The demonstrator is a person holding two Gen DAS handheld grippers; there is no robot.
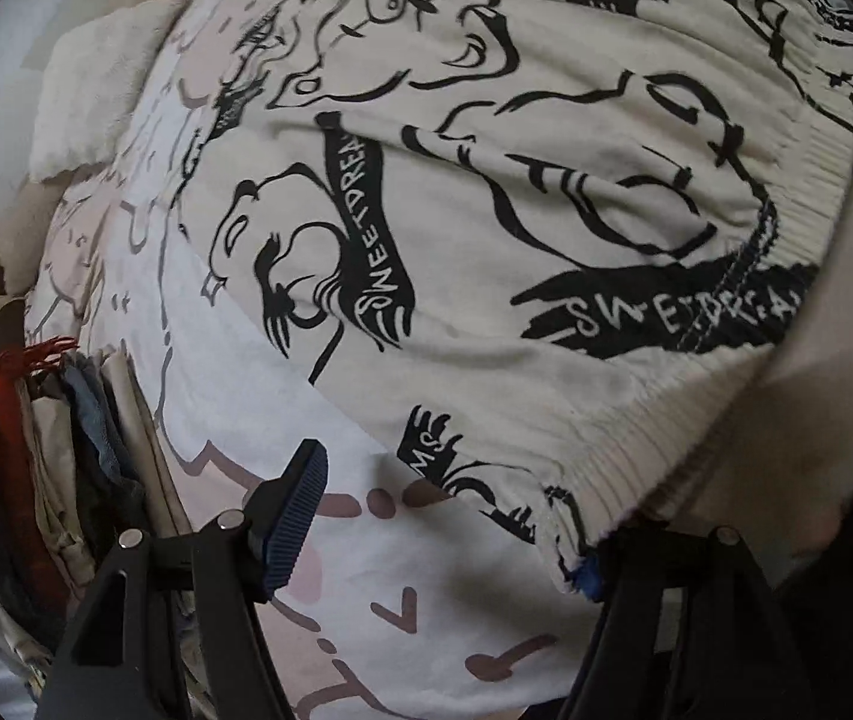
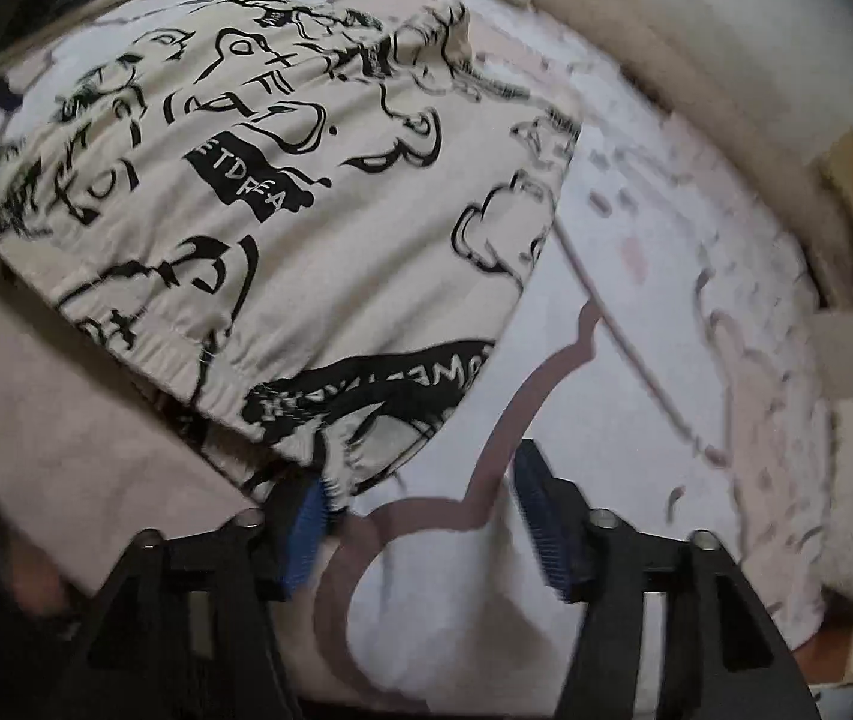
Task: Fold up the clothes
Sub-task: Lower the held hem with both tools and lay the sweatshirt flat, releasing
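Left gripper (image 1: 435,525) jaws spread wide, its right pad under a hem corner of the cream cotton garment with black ink-style print and ribbed elastic hem (image 1: 546,210); right gripper (image 2: 426,522) likewise spread, its left pad touching the other corner. The garment lies flat on the white bedsheet with mauve outline drawings (image 2: 636,360), extending away from both grippers. Judged light, limp and non-slippery; best pinched at the thicker ribbed hem corners.

Cream garment (image 1: 486,192) bears black banners reading "SWEET DREAMS"; partly cut off.
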